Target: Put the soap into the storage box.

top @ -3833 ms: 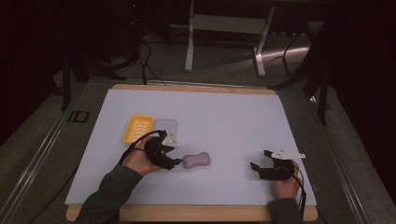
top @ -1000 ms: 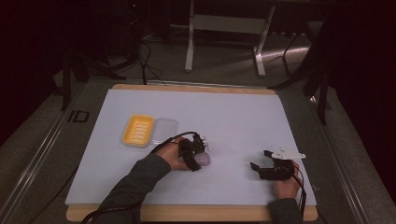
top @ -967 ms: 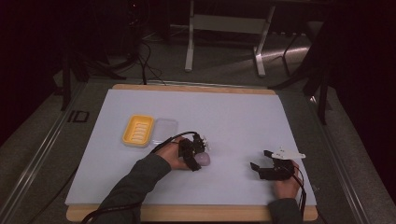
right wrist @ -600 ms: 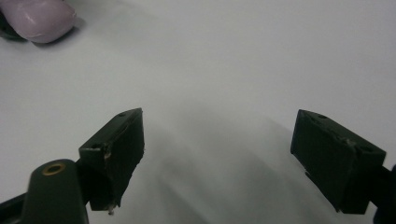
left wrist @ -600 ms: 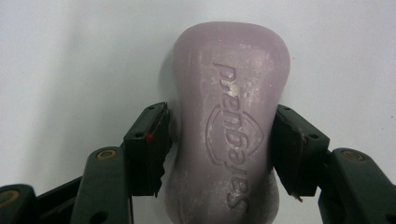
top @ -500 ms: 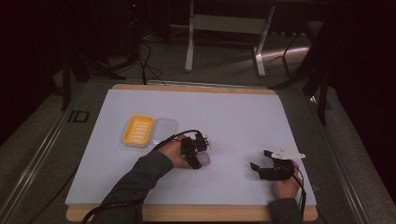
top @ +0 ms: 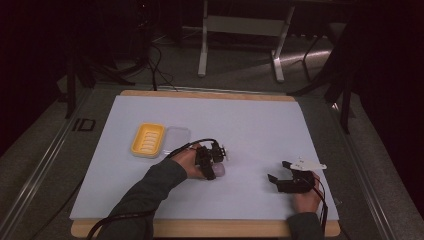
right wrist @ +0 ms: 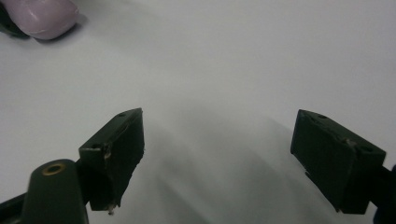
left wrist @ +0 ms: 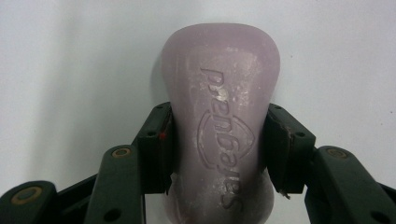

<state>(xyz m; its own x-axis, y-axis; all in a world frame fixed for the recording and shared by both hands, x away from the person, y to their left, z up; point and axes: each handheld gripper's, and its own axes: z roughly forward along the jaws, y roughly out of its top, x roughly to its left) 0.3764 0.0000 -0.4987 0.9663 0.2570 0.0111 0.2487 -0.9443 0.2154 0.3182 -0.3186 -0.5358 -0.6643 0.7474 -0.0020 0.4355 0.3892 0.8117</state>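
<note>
1. Left claw [left wrist: 217, 140] has just been closing and now pinches the pale lilac waisted soap bar [left wrist: 219, 126]. The pads sit on both long sides at the narrow waist, which keeps the bar from sliding out lengthwise.
2. High view: soap bar [top: 218, 171] lies flat on the white surface [top: 250, 125], roughly centre, and left claw [top: 214, 161] comes at it from 9 o'clock.
3. Yellow ribbed plastic soap dish [top: 148, 140] and its clear lid [top: 176, 138] sit side by side at about 10 o'clock from the bar, well apart from it. My guess is that's the destination.
4. Right claw [top: 281, 172] is spread wide with nothing between its jaws, parked at 3 o'clock from the bar, out of the way.
5. Right gripper view: soap end [right wrist: 39, 16] sits at top left, far from that claw.
</note>
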